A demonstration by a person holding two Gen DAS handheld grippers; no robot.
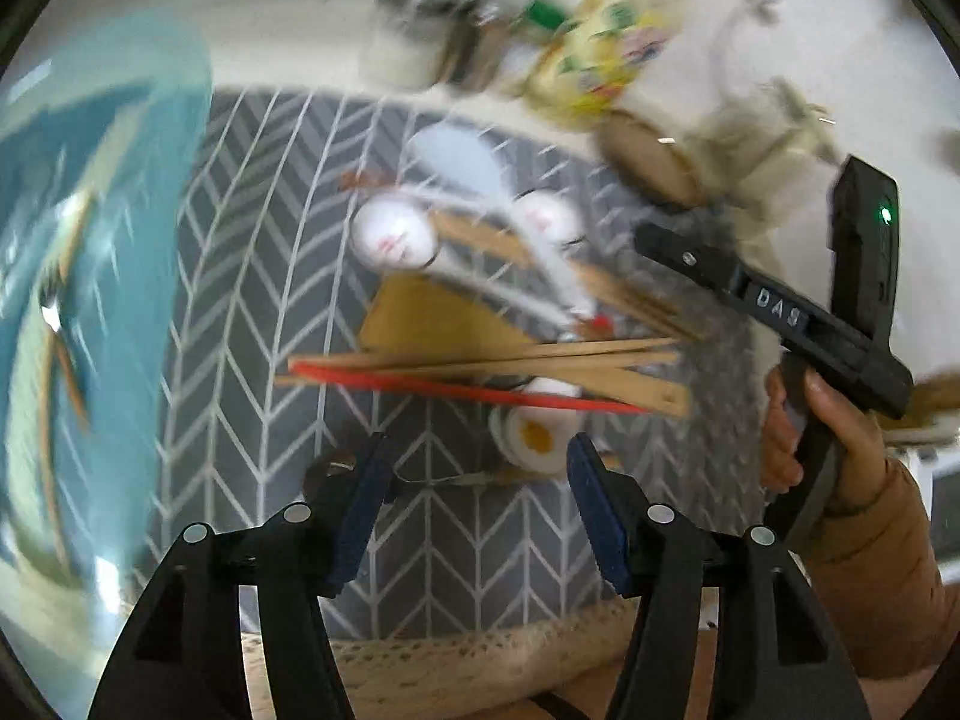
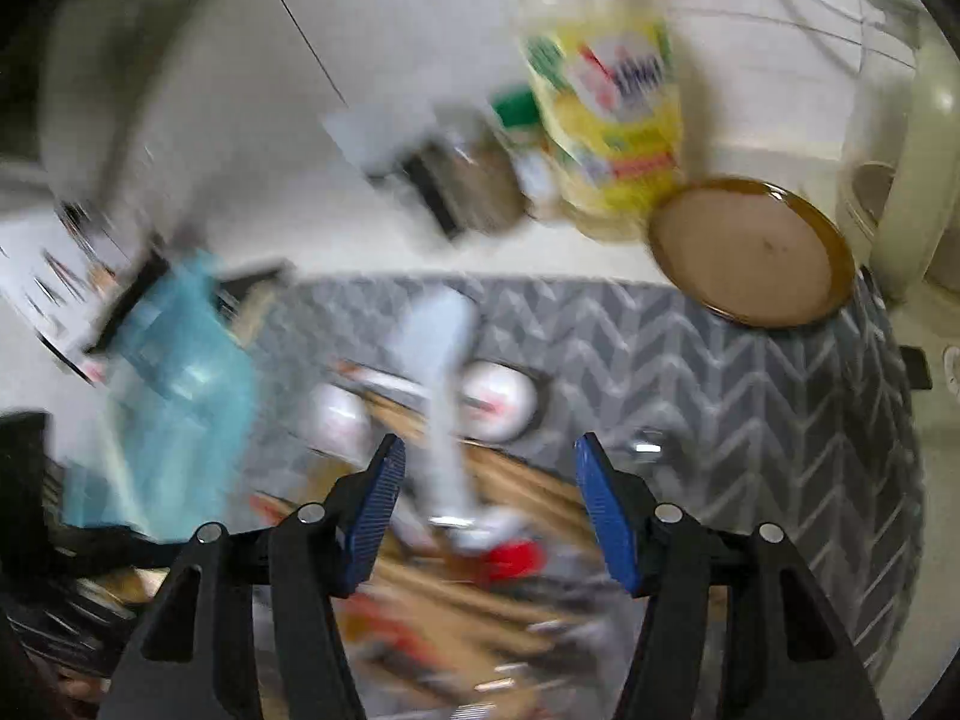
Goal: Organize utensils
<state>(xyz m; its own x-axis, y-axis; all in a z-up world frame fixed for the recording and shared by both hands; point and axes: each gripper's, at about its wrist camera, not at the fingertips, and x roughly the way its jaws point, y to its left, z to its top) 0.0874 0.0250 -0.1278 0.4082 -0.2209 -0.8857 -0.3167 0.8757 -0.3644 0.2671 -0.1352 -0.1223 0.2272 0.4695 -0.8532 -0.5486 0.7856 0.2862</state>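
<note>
Jaws apart and empty on both the left gripper (image 1: 474, 468) and right gripper (image 2: 489, 468), poised above the utensil pile (image 1: 480, 330) on the grey chevron mat (image 1: 252, 312); looks like the reach for a next pick, needing one piece singled out. Pile: flat bamboo sticks, red chopsticks (image 1: 456, 387), glossy white spoons; beyond, translucent blue holder (image 2: 174, 384), brown plate (image 2: 750, 249), yellow bottle (image 2: 606, 102).
</note>
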